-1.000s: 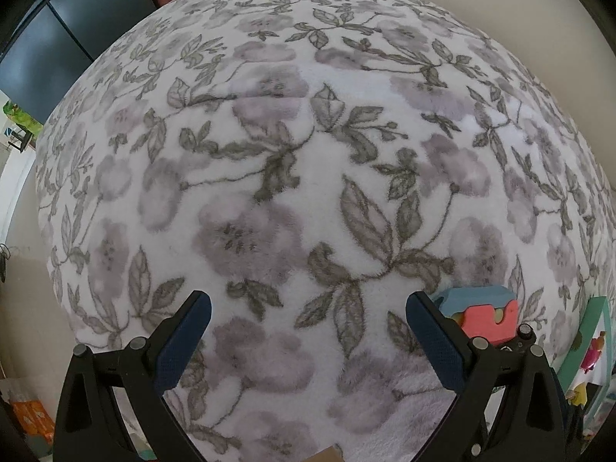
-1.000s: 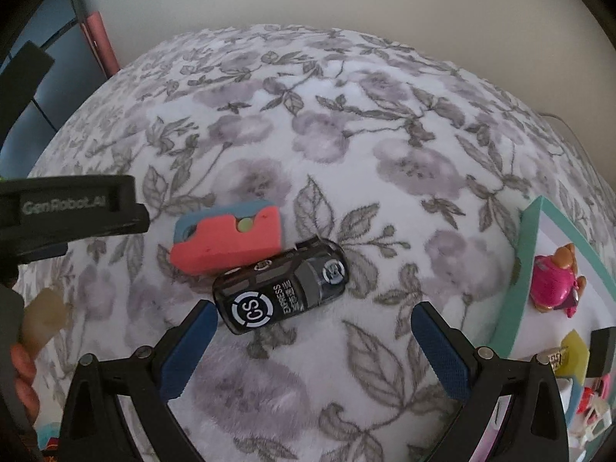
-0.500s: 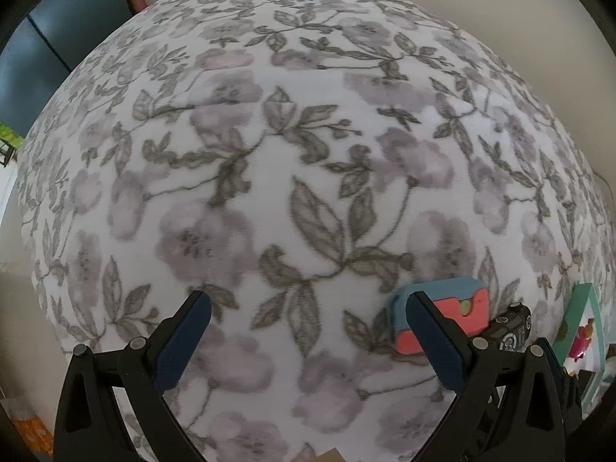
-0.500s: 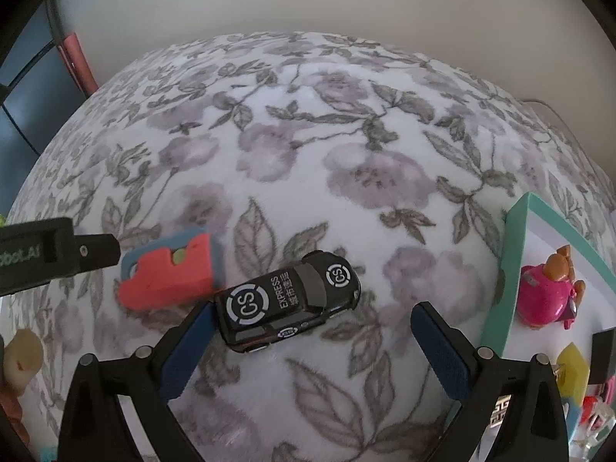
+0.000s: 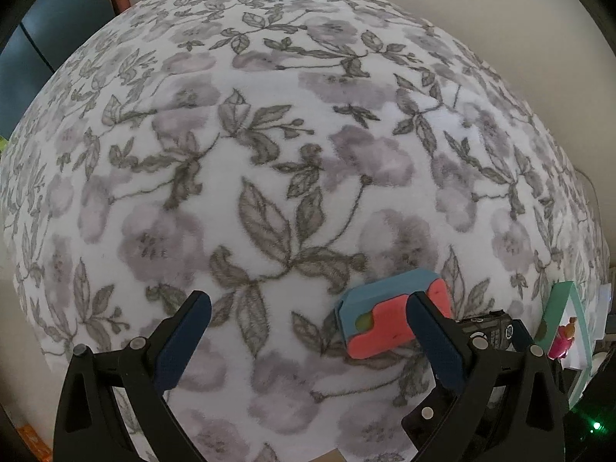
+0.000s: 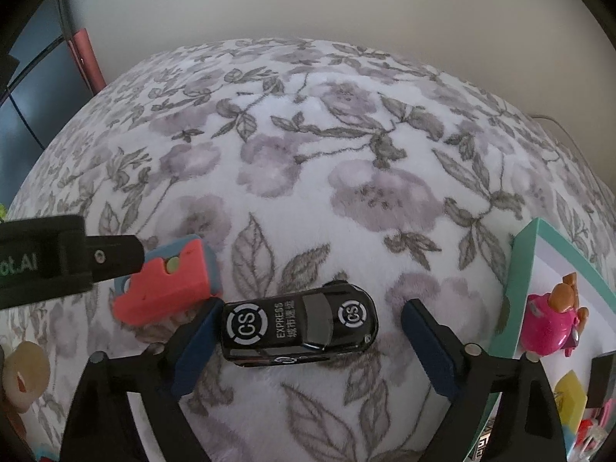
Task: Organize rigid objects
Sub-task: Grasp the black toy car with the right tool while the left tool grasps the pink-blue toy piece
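Left wrist view, change: over the last second the pink-and-blue foam block (image 5: 392, 317) has slid from the far right edge in toward the left gripper (image 5: 308, 331), so this gripper has been swinging right across the floral blanket (image 5: 269, 154).
Left wrist view, meaning: my guess is the left hand is lining up on the block for its own pickup.
Left wrist view, gripper: jaws spread wide, nothing between them.
Left wrist view, block position: it lies flat on the blanket, partly behind the right-side finger rather than centred in the gap; the black toy car (image 5: 487, 331) peeks out just beyond it, and the teal-rimmed tray (image 5: 564, 296) sits at the far right.

Right wrist view, change: the black toy car (image 6: 298, 323) has grown larger and dropped lower in frame, now sitting between the fingers of the right gripper (image 6: 308, 331).
Right wrist view, meaning: the approach looks nearly finished; closing seems the likely next step, then a carry to the tray.
Right wrist view, gripper: wide open, empty.
Right wrist view, car position: lengthwise across the gap, its tail close to or touching the left-side finger, its nose well apart from the right-side one.
Right wrist view, surroundings: foam block (image 6: 165, 281) just left of the car; tray (image 6: 519, 281) with a pink figure (image 6: 550, 327) to the right.
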A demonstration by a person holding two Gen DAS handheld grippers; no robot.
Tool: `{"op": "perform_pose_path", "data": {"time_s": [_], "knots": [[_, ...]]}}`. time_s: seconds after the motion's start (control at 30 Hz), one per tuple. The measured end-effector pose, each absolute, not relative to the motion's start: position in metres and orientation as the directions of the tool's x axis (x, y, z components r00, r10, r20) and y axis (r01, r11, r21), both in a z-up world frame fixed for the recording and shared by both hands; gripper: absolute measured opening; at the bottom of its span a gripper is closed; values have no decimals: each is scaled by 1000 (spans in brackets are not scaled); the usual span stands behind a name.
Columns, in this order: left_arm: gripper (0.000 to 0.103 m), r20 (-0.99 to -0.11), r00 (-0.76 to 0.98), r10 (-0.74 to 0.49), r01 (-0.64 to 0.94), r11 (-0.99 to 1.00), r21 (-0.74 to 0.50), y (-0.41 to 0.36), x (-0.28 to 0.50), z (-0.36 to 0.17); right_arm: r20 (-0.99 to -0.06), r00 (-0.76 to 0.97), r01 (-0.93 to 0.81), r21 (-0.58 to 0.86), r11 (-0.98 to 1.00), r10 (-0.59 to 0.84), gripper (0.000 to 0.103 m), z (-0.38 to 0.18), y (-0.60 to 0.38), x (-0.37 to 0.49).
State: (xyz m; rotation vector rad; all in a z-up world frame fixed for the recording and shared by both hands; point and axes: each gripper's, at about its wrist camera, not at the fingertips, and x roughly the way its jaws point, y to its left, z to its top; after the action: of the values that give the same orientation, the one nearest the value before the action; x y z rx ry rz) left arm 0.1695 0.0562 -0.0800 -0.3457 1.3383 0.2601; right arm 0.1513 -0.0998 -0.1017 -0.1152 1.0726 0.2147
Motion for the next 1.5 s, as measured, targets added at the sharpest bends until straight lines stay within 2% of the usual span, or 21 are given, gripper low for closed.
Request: {"op": "perform_pose_path", "data": {"time_s": [0.13, 0.77, 1.5], "knots": [[101, -976, 214, -29, -373, 922, -109, 54, 168, -81, -879, 462, -218, 12, 976, 114, 76, -100, -104, 151], [101, -968, 228, -110, -325, 928, -182, 21, 190, -102, -888, 444, -219, 21, 976, 119, 76, -98, -113, 146], [101, -986, 132, -99, -287, 948, -134, -4, 202, -133, -890, 441, -215, 21, 976, 116, 76, -97, -117, 143]]}}
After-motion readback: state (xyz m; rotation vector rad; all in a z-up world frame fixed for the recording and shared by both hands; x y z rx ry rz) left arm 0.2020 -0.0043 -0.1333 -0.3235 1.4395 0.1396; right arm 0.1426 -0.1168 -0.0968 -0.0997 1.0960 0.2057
